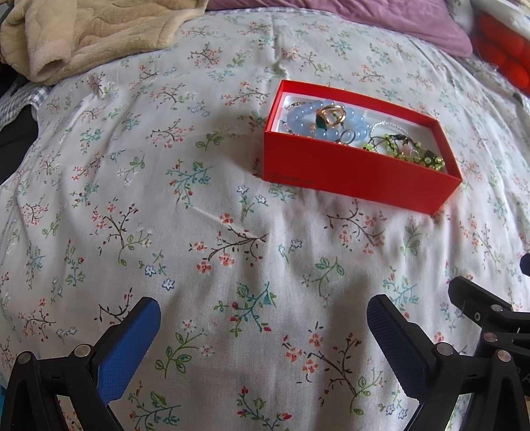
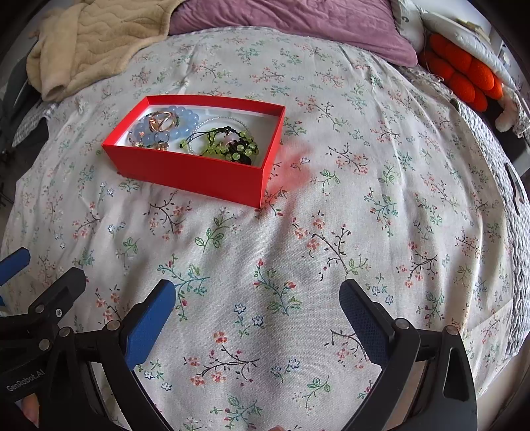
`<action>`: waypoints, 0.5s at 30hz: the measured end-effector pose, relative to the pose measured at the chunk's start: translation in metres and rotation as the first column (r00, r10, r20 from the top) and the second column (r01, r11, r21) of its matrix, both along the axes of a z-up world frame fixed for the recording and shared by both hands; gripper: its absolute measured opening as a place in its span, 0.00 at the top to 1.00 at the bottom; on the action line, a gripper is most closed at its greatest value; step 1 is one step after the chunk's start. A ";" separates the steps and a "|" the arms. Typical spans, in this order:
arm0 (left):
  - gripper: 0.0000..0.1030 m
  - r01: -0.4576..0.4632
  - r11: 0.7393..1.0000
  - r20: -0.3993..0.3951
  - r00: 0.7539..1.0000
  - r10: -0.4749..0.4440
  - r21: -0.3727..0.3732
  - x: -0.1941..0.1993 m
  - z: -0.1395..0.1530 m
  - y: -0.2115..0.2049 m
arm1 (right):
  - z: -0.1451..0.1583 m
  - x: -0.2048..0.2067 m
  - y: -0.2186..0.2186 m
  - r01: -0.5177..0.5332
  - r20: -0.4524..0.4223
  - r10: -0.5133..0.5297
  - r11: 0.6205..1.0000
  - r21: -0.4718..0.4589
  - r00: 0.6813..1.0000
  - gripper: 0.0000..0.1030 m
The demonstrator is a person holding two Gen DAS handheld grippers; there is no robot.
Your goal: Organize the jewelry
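An open red box (image 1: 357, 175) (image 2: 195, 174) sits on the flowered bedsheet. Inside lie a pale blue bead bracelet (image 1: 304, 114) (image 2: 185, 124), a gold ring with a green stone (image 1: 329, 116) (image 2: 162, 121), a silver ring (image 1: 348, 136), a silver chain (image 2: 225, 120) and a green bead bracelet with black cord (image 1: 410, 151) (image 2: 232, 146). My left gripper (image 1: 263, 308) is open and empty, well short of the box. My right gripper (image 2: 256, 291) is open and empty, below and right of the box. Part of the left gripper (image 2: 43, 308) shows in the right wrist view.
A beige blanket (image 1: 86, 33) (image 2: 96, 36) lies at the back left. A purple pillow (image 1: 364, 20) (image 2: 298, 23) lies at the back. An orange plush item (image 1: 500, 49) (image 2: 463, 76) sits at the back right. The bed edge (image 2: 516, 232) drops off on the right.
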State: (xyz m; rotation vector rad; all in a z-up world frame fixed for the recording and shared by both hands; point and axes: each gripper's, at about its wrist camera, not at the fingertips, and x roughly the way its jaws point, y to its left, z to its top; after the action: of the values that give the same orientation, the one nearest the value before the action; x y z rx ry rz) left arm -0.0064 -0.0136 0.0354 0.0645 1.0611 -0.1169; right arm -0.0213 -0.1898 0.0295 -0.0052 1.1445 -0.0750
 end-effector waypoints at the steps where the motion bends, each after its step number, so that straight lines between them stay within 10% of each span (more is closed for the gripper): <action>1: 0.01 0.000 1.000 0.000 1.000 0.000 0.000 0.000 0.000 0.000 | 0.000 0.000 0.000 0.000 0.000 0.000 1.000 0.000 1.000 0.02; 15: 0.01 0.002 1.000 -0.001 1.000 -0.002 0.004 0.000 -0.001 0.000 | 0.000 0.000 0.000 -0.001 0.000 0.001 1.000 0.000 1.000 0.02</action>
State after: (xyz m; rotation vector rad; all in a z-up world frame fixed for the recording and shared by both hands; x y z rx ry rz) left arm -0.0065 -0.0132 0.0340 0.0688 1.0618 -0.1168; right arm -0.0214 -0.1903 0.0293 -0.0054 1.1444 -0.0743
